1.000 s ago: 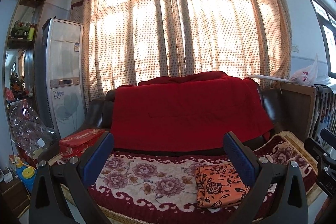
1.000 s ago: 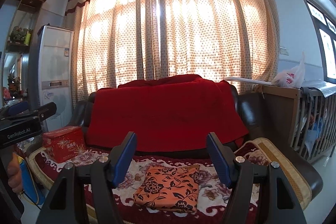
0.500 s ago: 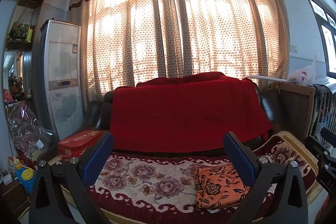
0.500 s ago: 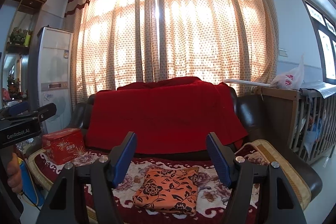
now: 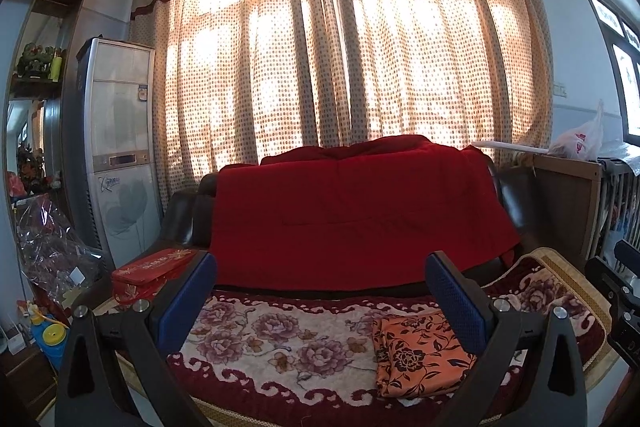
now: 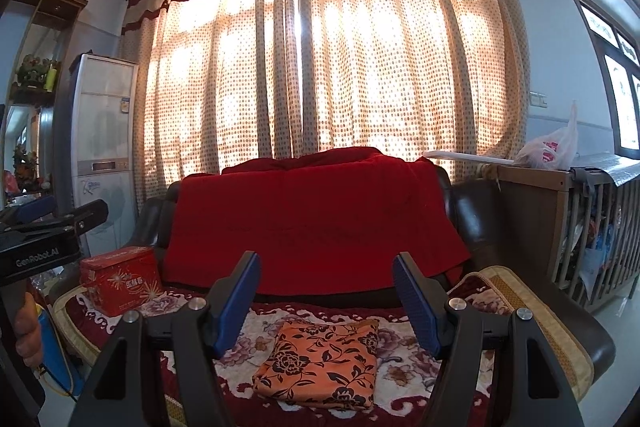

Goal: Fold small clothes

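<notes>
both grippers hang apart and empty, clear of the cloth

left gripper [image 5: 320,291] and right gripper [image 6: 326,293] face the sofa; folded orange floral garment [image 6: 320,363] lies on the flowered seat cover [image 5: 280,343]. fold looks finished; next likely a new piece.

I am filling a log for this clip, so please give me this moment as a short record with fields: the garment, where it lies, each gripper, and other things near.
garment: orange floral cloth, folded into a flat rectangle
location: on the flowered sofa cover, toward its right side
left gripper: open, holding nothing, apart from the cloth
right gripper: open, holding nothing, above the cloth
nearby: red tin box at the sofa's left end; red blanket over the backrest
</notes>
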`<action>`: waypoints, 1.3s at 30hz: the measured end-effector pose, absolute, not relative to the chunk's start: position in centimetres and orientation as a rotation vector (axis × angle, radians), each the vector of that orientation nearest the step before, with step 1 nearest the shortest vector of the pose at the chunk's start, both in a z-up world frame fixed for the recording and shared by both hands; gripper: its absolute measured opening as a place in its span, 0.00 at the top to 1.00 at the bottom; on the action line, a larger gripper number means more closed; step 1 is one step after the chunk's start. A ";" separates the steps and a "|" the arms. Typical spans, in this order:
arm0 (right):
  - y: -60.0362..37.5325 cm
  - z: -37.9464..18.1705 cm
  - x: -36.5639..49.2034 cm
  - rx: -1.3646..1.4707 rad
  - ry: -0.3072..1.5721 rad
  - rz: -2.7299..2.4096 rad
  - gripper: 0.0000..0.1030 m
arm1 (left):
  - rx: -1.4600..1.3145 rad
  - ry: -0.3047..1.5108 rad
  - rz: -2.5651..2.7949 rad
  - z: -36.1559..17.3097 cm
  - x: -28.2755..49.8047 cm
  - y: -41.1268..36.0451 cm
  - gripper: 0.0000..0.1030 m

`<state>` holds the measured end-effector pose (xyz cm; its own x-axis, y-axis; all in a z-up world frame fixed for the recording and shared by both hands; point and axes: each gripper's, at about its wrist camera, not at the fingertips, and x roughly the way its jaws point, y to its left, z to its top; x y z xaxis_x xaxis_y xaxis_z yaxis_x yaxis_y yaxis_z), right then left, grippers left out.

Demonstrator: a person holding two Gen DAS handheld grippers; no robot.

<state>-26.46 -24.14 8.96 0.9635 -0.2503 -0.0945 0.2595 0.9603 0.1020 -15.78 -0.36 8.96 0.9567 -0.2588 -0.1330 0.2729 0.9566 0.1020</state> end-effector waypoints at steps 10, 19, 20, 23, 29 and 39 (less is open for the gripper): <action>-24.6 8.2 -25.2 0.115 0.105 -0.262 0.30 | 0.124 0.140 -0.274 8.3 -14.3 -1.1 0.00; -24.6 7.6 -21.5 0.069 0.142 -0.253 0.30 | 0.120 0.171 -0.282 7.6 -11.2 -2.1 0.00; -24.7 7.6 -21.0 0.067 0.147 -0.252 0.30 | 0.120 0.175 -0.281 7.5 -10.8 -2.2 0.00; -24.9 7.3 -19.3 0.068 0.164 -0.246 0.30 | 0.128 0.188 -0.277 7.1 -9.1 -2.7 0.00; -25.0 6.7 -16.4 0.063 0.192 -0.248 0.30 | 0.121 0.208 -0.272 6.8 -6.7 -3.3 0.00; -25.4 5.7 -14.0 0.076 0.234 -0.249 0.30 | 0.124 0.242 -0.266 5.8 -4.2 -3.8 0.00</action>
